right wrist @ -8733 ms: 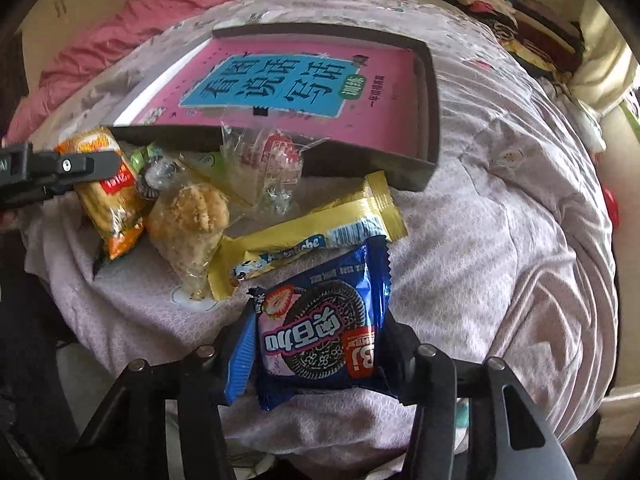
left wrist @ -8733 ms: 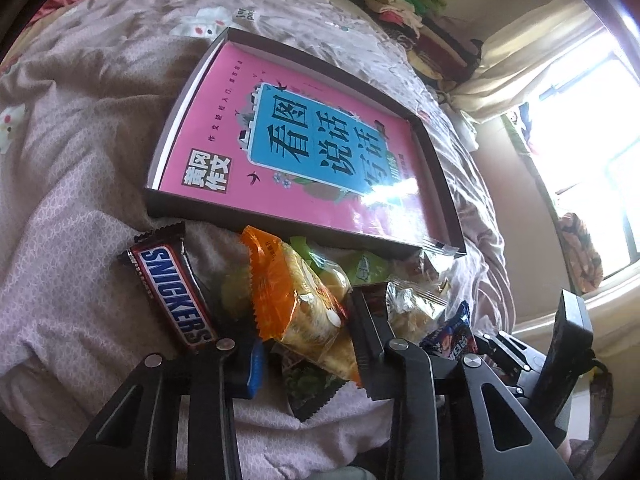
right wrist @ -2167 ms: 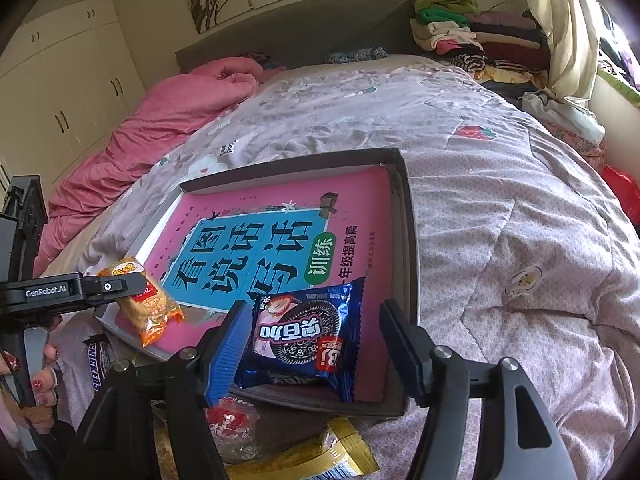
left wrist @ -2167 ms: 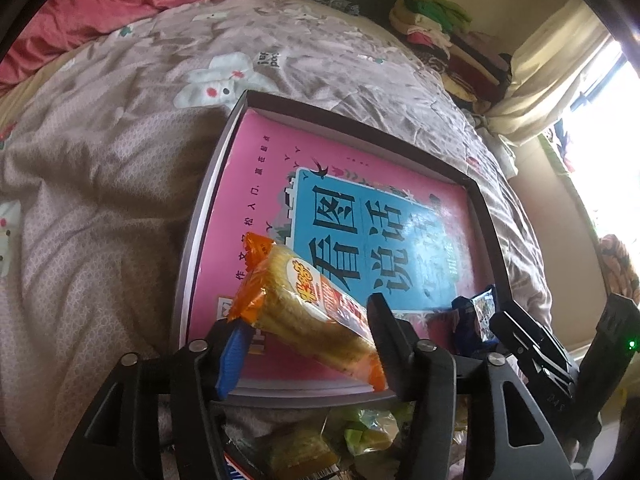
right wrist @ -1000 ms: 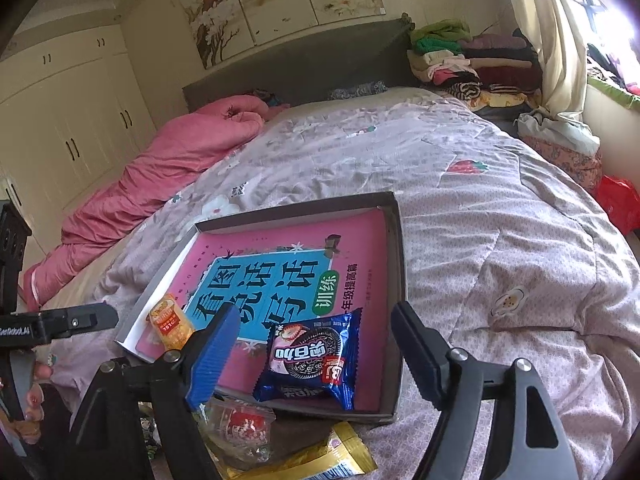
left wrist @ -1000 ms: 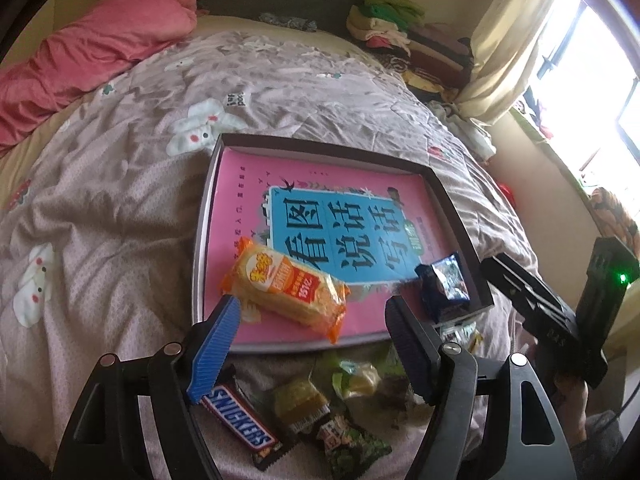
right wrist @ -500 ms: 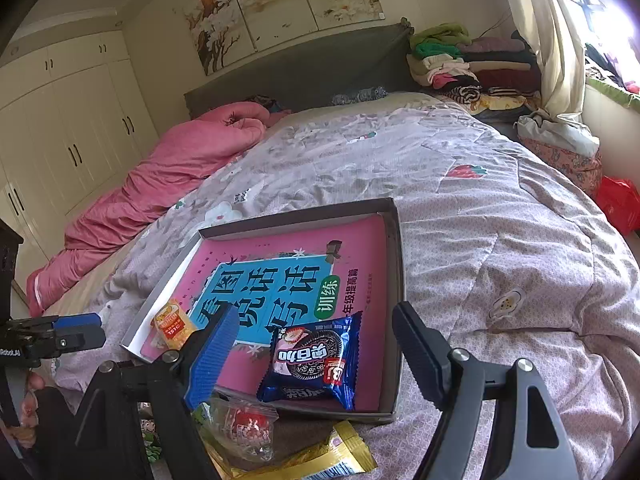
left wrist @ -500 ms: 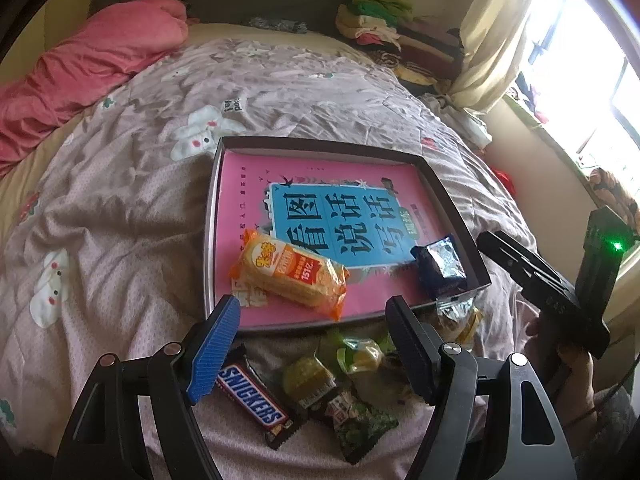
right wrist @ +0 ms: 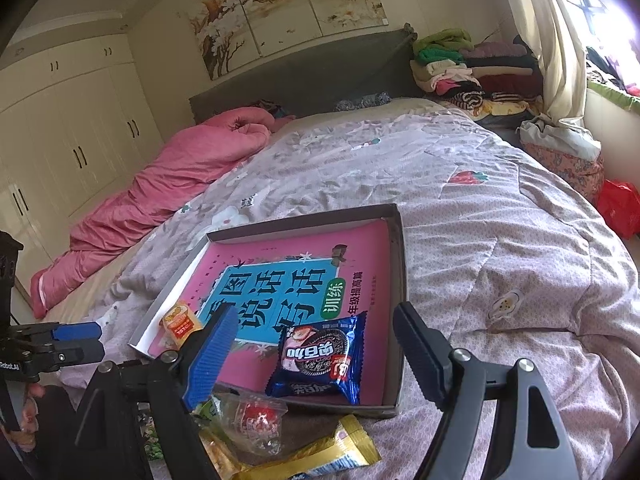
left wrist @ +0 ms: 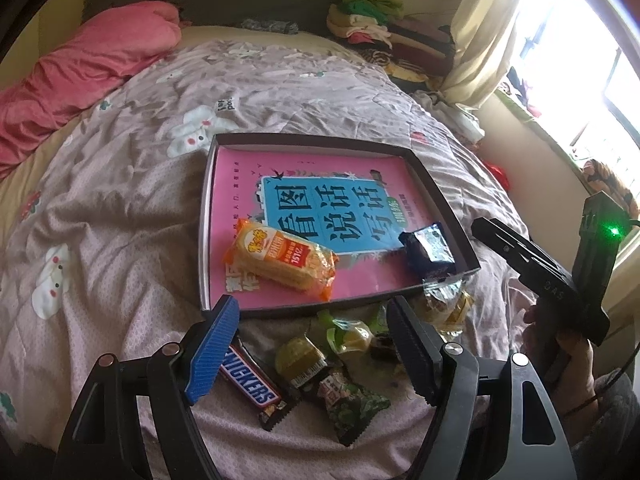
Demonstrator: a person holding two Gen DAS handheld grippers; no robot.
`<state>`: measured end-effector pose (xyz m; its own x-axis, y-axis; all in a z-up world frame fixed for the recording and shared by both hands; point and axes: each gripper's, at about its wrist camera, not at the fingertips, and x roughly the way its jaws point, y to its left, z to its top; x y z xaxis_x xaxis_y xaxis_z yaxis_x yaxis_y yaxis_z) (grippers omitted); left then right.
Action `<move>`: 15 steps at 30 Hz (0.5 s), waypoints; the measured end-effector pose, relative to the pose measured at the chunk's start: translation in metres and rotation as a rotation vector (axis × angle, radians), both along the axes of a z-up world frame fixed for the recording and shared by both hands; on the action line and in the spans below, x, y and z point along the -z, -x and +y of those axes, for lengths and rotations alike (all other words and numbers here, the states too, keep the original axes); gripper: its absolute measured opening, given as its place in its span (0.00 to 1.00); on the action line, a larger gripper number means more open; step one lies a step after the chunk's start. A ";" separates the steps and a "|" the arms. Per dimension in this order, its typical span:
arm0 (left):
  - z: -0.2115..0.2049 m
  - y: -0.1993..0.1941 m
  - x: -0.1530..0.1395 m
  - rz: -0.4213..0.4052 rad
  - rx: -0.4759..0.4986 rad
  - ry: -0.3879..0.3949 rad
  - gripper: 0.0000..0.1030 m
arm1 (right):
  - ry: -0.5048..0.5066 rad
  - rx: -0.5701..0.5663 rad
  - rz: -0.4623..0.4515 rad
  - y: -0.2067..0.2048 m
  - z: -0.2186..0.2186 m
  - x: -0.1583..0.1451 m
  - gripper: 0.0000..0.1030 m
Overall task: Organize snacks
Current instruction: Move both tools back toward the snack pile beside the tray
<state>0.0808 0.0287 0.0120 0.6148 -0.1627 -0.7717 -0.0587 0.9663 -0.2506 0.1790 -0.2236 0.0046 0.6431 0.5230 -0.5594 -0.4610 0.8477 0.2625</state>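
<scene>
Orange cracker pack lies flat in the shallow box tray, near the tray's front-left corner, on the pink book cover. Blue Oreo-type cookie pack also in tray, front-right corner, just inside the right wall; both packs well apart from each other. Rest of snacks sit on the bedspread just outside the tray's front wall: Snickers bar off the front-left, green-wrapped pastry and green patterned pack at front-middle, clear-wrapped red candy and gold wrapper off the front-right. Left gripper hangs above the loose pile in front of tray, fingers wide apart, nothing between them. Right gripper sits over the tray's front-right corner, fingers also spread wide, cookie pack seen between them but not touched. Pink duvet bunched well beyond the tray's far-left side.
</scene>
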 end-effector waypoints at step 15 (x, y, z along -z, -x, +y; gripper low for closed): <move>-0.013 0.011 0.003 0.014 0.014 -0.012 0.78 | -0.048 0.016 0.013 0.021 -0.006 -0.006 0.85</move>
<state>0.0694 0.0158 0.0094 0.6018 -0.1613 -0.7822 -0.0490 0.9701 -0.2377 0.1579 -0.2300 0.0105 0.6441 0.5395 -0.5423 -0.4440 0.8409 0.3094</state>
